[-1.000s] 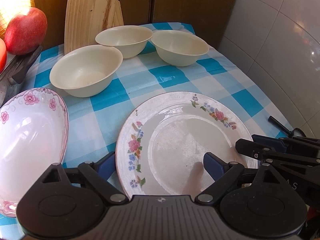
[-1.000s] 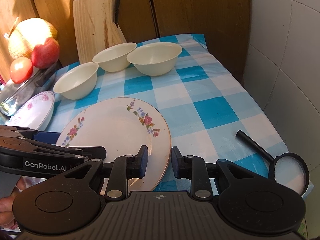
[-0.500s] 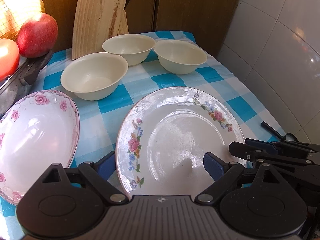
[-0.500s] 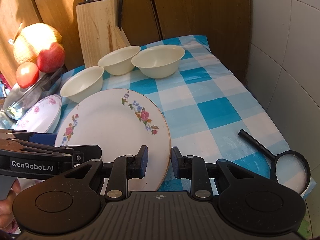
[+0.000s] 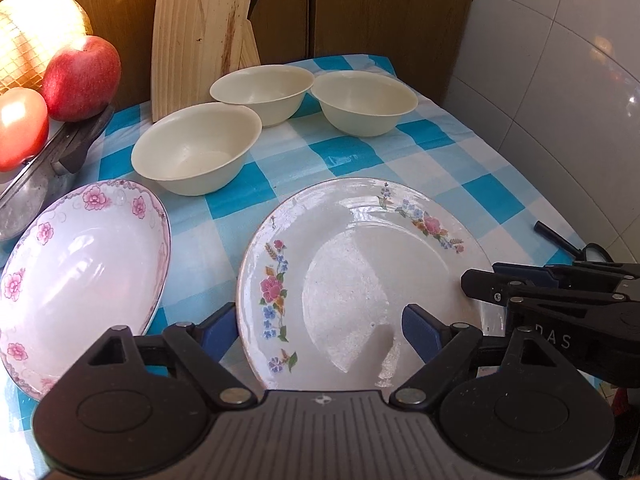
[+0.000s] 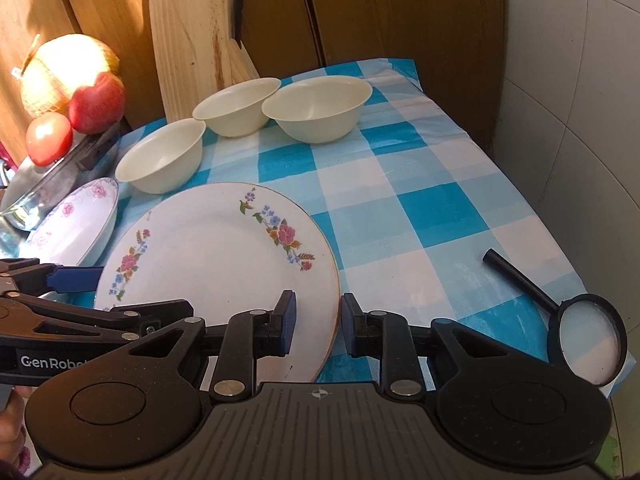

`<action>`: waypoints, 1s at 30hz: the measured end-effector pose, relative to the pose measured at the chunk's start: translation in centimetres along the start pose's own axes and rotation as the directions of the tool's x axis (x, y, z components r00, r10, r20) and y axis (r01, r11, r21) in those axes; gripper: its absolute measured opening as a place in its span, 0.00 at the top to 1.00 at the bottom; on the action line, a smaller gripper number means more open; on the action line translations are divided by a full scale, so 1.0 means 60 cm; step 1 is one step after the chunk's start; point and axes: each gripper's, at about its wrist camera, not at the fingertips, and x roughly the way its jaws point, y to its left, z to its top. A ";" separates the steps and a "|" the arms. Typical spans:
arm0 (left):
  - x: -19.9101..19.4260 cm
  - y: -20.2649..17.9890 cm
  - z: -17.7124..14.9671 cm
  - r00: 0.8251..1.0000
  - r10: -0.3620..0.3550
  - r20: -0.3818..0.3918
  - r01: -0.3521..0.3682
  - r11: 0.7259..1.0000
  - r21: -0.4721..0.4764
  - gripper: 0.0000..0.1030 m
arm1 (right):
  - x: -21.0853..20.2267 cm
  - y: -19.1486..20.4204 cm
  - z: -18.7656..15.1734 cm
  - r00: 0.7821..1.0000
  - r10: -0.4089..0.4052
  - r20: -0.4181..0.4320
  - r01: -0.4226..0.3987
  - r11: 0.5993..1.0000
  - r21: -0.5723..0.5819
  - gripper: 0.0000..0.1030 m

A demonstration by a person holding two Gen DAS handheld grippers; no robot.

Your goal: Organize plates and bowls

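Blue-and-white checked cloth covers my worktop (image 6: 420, 208). On it, nearest me, sits the flowered plate (image 6: 216, 256), its right rim between the parted fingers of my right gripper (image 6: 316, 326), which stand off it on both sides. My left gripper (image 5: 316, 330) is spread wide astride its near edge. A pink-flowered dish (image 5: 80, 276) lies just left. Three cream bowls (image 5: 196, 152) stand behind.

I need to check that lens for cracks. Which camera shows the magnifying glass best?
The right wrist view: the whole magnifying glass shows, handle and lens, lying on the checked tablecloth. The left wrist view shows only its handle and a sliver of rim behind the right tongs.
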 end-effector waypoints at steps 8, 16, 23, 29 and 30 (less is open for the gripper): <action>0.023 0.007 -0.011 1.000 0.013 -0.003 -0.013 1.000 0.011 0.10 | 0.003 -0.001 -0.006 1.000 0.025 -0.009 -0.025 1.000 -0.007 0.62; 0.026 -0.002 -0.009 1.000 -0.006 -0.002 0.006 1.000 0.009 0.13 | 0.001 -0.006 -0.008 1.000 0.024 0.012 -0.024 1.000 0.019 0.68; 0.008 -0.015 -0.009 0.999 0.051 0.013 -0.051 0.998 0.023 0.16 | -0.003 -0.009 -0.006 0.999 0.041 0.020 -0.042 0.998 0.049 0.70; -0.005 -0.019 -0.005 0.998 0.064 0.017 -0.065 0.998 0.019 0.16 | -0.014 -0.010 -0.001 0.998 0.052 0.046 -0.055 0.997 0.061 0.70; -0.007 -0.020 -0.006 0.998 0.068 0.016 -0.068 0.998 0.019 0.16 | -0.014 -0.010 -0.001 0.998 0.054 0.044 -0.056 0.996 0.062 0.70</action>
